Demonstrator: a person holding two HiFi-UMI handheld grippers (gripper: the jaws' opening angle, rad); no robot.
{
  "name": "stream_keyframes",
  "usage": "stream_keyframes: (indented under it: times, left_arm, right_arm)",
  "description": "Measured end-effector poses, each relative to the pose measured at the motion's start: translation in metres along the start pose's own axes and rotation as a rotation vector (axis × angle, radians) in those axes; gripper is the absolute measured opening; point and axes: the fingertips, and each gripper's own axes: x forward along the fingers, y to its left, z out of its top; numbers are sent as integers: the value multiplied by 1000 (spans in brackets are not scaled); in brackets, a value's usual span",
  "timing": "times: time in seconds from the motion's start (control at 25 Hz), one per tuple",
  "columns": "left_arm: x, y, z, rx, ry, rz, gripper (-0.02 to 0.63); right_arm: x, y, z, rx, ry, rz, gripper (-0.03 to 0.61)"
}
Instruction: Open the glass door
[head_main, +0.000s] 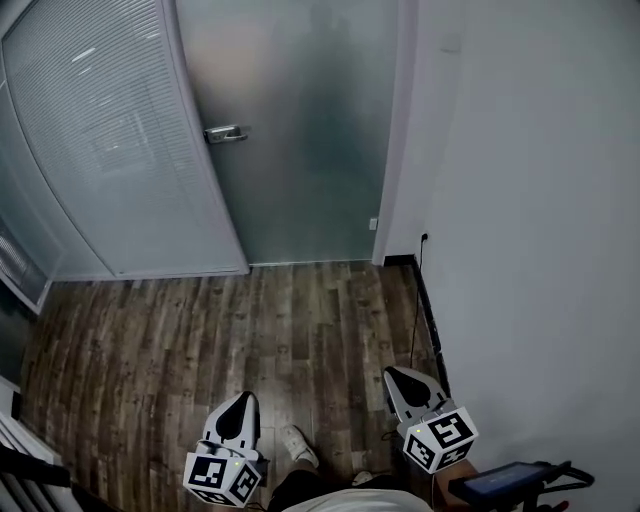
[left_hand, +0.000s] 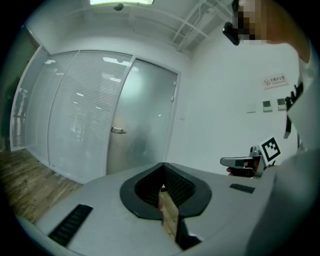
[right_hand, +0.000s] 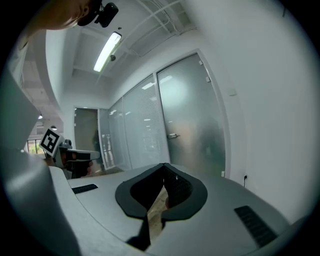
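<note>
Ahead and to the left of the left gripper (head_main: 243, 401) stands a glass partition (head_main: 100, 130) with fine blinds, well apart from it across the wooden floor (head_main: 150, 330). The left gripper's jaws are pressed together with nothing between them, only a thin slit behind the tips showing floor. Straight ahead of it, also well apart, is the frosted glass door (head_main: 300, 130), closed in its frame, with a metal lever handle (head_main: 225, 133) at the door's left edge, just beside the partition. The right gripper (head_main: 398, 378) likewise has its jaws closed on nothing. From it the handle lies ahead and to the left, and a white wall (head_main: 530, 200) runs close along its right side. The door is probably heavy and stiff. Its smooth face likely offers no purchase and would not take a hard knock, so the lever looks like the one sound place to take hold. It is rigid and narrow, and suits being pinched or pressed down near its free end. The left gripper seems better lined up for that.
</note>
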Motion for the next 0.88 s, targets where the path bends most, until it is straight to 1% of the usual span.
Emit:
stream_keyframes:
  times: [0.12,0.2,0.32,0.52,0.68,0.76,0.88]
  left_arm:
    - [48,14,9,5,-14,-27,-1]
    - [66,32,25,16,-36,-34,-1]
    - [80,66,46,30,-69,-30,-2]
    - [95,137,63,29,-87,6,-2]
    - [107,182,76,43,-75,31,0]
    - [112,197,81,41,-73,36,-1]
    - [121,216,83,33,-70,37,-2]
  right_arm:
    - [34,-28,5,-7,2,-29,2]
    - [64,-30,18,-13,-9,-29,2]
    - [109,-15,35,-41,-17,-2,2]
    - [186,27,54,-85,-31,59,2]
    - [235,55,69,-114,-28,109,2]
    - [251,61,74,-126,-19,119,2]
    - [272,61,77,-124,-10,107,2]
